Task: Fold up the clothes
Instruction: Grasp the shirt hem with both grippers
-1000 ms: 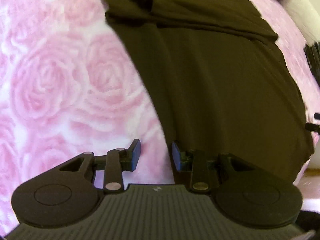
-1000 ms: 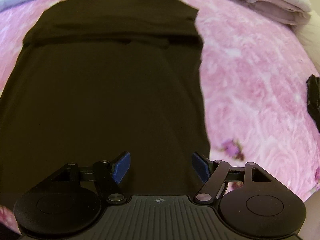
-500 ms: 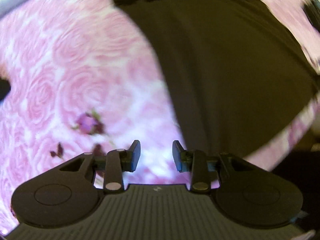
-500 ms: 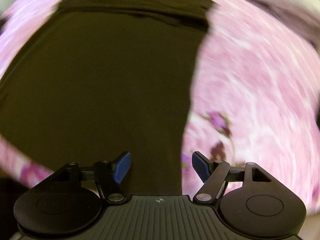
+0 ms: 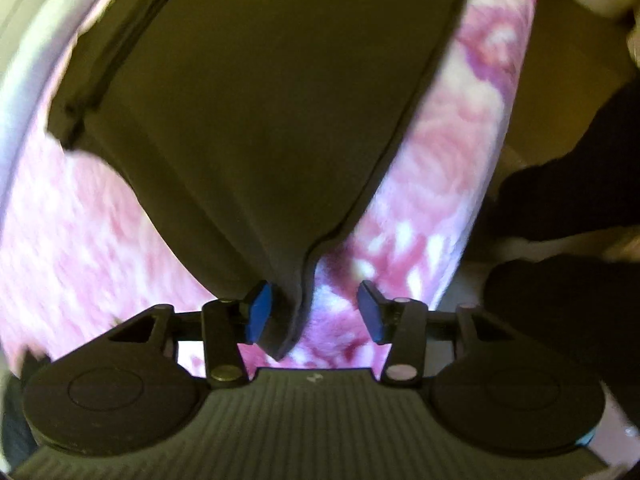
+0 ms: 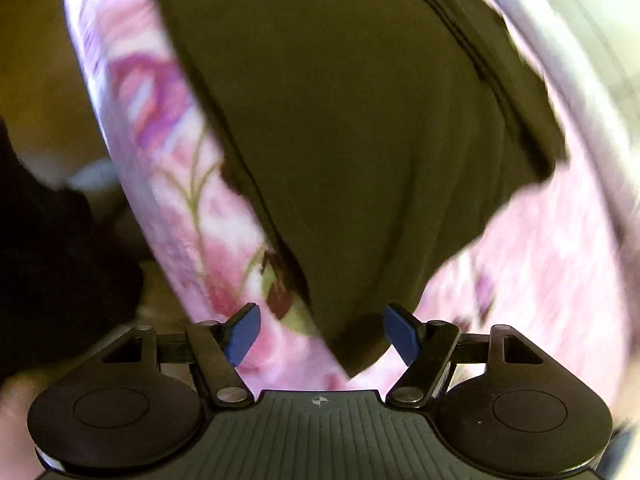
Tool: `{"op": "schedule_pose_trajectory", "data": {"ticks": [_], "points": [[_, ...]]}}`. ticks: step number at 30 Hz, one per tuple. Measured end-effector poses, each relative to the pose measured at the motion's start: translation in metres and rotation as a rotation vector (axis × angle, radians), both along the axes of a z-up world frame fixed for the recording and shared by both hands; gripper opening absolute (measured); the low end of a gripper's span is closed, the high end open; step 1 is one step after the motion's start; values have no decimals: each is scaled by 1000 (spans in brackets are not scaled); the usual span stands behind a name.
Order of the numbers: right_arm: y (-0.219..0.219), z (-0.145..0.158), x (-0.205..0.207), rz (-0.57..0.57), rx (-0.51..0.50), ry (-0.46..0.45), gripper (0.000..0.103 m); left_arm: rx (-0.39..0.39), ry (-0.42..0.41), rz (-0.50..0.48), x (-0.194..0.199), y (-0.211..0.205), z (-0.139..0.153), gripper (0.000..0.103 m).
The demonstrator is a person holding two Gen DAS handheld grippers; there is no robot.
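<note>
Dark olive soft-knit garment lies flat on the pink rose-print bed blanket. Left gripper and right gripper gape, near hem corners between jaws, probably unpinched. Limp fabric; pinch both layers at the corners.

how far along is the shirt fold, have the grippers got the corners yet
Done: the dark garment lies spread on the pink floral blanket, with a fold band already across its far end. In hand: the left gripper and right gripper each straddle a near corner, jaws open, nothing pinched yet. Left: close on both corners and carry them over for the next fold.
</note>
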State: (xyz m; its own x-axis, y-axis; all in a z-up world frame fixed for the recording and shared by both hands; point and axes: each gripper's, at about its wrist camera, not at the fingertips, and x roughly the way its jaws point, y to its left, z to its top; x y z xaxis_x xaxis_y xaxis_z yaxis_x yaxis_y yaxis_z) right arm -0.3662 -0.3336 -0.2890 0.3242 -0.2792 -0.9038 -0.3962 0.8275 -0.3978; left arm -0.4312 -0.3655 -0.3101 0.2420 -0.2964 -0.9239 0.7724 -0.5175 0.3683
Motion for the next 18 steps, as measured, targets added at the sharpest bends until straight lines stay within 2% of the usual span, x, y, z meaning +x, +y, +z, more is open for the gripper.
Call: {"op": "schedule_pose_trajectory", "data": {"ticks": [2,5,6,9,11,12,15,18], "points": [[10,-8,1,75,-37,-6,72,-38,-50,-58,-3,7,-2,51],[16,-17,6,126,-66,1,72,-84,-88,-125,-4,14,-9,61],[16,-20,8,129,-61,8,72,-97,-92,-143,-3,15,-11,66],[7,-18,13,109,-26,25,72,-104,-62,-161,2,15,-9,65],[-3,-17,18,104,-8,35,72,-99,-28,-160,7,14,-5,56],[-9,-17,22,106,-3,39,72,-98,-13,-156,8,14,-2,48],[-2,-14,20,134,-20,33,72,-140,-55,-159,12,11,2,21],[2,-14,20,137,-32,0,71,-149,-74,-113,20,-1,1,21]]}}
